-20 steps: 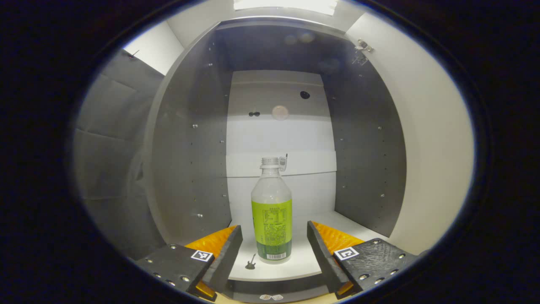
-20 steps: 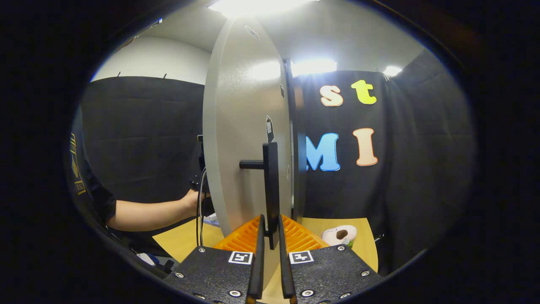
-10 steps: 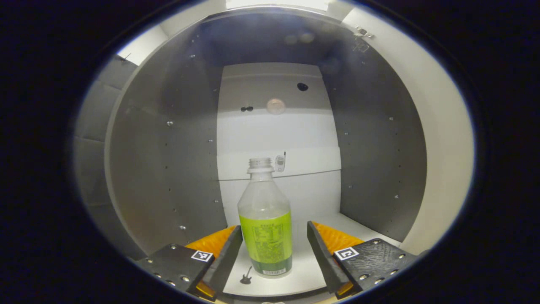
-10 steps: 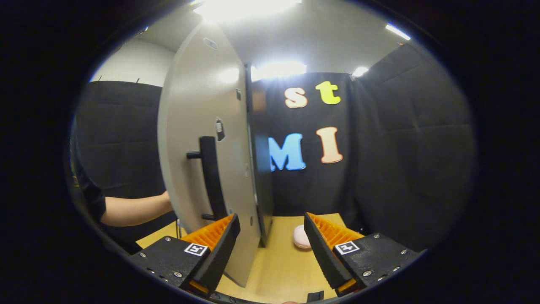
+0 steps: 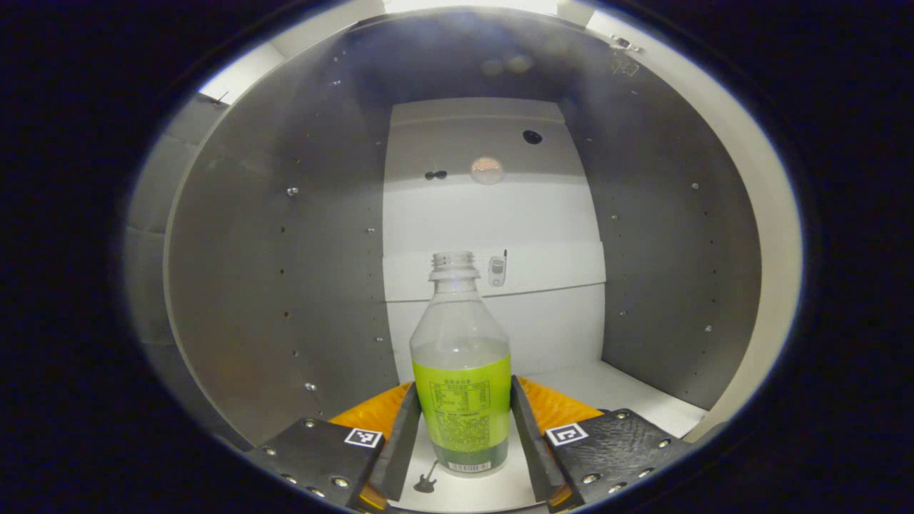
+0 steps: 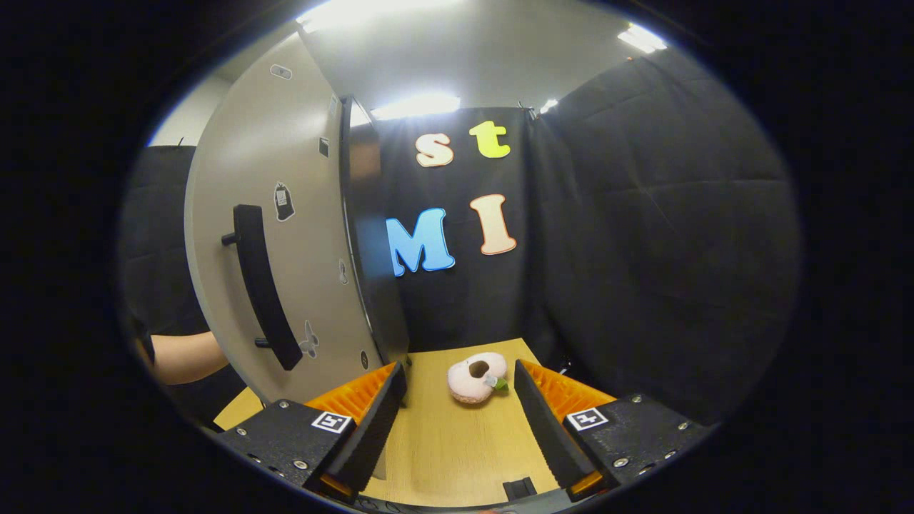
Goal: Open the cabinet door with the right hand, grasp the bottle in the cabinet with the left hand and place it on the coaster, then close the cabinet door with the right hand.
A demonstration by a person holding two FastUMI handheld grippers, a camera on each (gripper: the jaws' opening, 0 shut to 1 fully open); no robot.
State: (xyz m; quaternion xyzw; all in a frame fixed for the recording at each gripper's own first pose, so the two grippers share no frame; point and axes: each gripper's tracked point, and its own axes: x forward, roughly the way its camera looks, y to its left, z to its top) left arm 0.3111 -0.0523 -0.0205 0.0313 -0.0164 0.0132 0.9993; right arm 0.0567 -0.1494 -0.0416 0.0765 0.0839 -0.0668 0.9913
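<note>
grasping the bottle (image 5: pixel 461 371) in hand: standing upright on the cabinet (image 5: pixel 285 235) floor, near the front edge, between the left gripper (image 5: pixel 463 446) jaws, which sit narrowed against the label on both sides, apparently touching though a firm clamp cannot be told for sure. best to finish squeezing evenly on the label band, low on the body where the wall looks stiffest, keeping the bottle centred so neither jaw nudges it over; cap missing and some liquid seemingly inside, so best kept upright and lifted straight up a touch before drawing back out, clear of the cabinet's front lip and side walls. worth watching the thin plastic for buckling, since a hard pinch could spill it. right gripper (image 6: pixel 457 421) hanging with jaws wide apart over the counter (image 6: pixel 457 457), holding nothing, a small pink plush thing (image 6: pixel 475 375) lying beyond them; door (image 6: pixel 278 243) swung open at left with its handle (image 6: pixel 260 285) free. compared with a second ago: left jaws moved deeper into the cabinet and drawn in from wide apart to hugging the bottle; right jaws let go of the handle, opened, and swung away from the door toward the counter.
</note>
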